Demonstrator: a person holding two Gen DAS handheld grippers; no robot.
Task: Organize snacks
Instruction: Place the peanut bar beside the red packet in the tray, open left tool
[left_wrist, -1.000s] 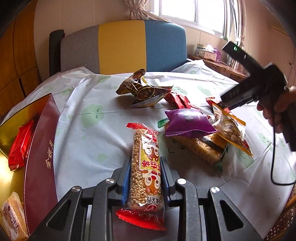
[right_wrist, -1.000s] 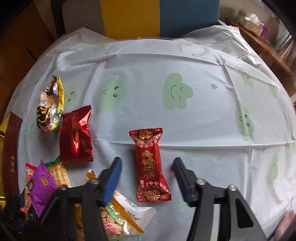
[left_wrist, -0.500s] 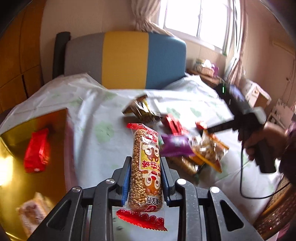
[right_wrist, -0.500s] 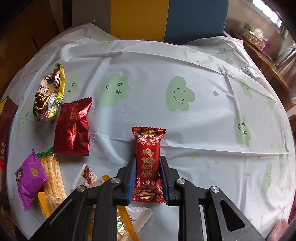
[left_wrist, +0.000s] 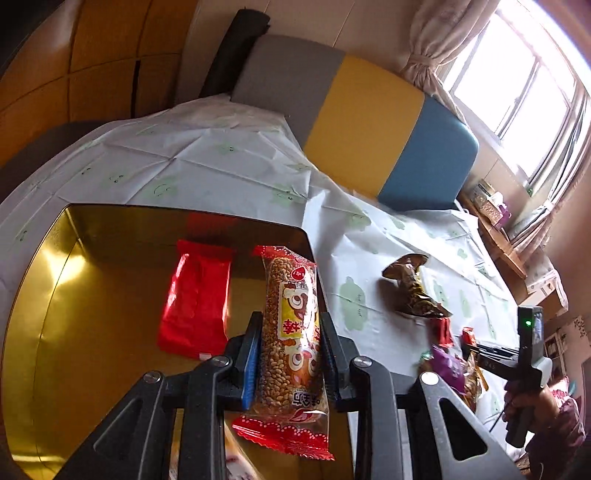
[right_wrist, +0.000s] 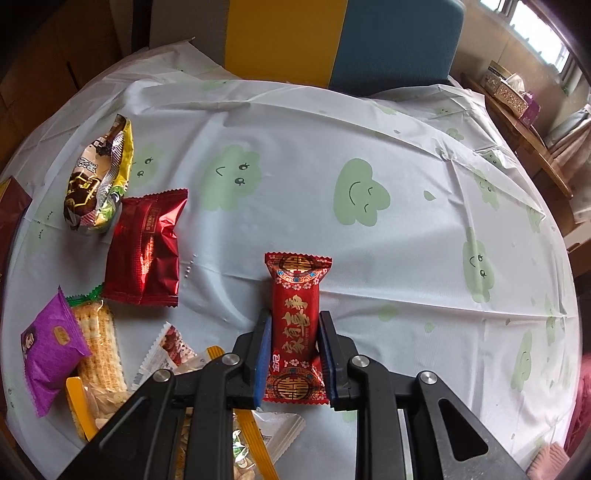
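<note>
Downward left gripper (left_wrist: 290, 350), tilted over tin (left_wrist: 74, 295)

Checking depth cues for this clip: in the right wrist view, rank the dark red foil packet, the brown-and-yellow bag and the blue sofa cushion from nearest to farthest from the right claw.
1. Dark red foil packet: left of the right claw, on the tablecloth.
2. Brown-and-yellow bag: beyond that packet, farther left, touching its upper corner.
3. Blue sofa cushion: past the table's far edge, top of view.

Gold tin (left_wrist: 55, 295), red-gold packet (right_wrist: 294, 325), purple pouch (right_wrist: 48, 347), green-cloud white tablecloth (right_wrist: 369, 147)
</note>
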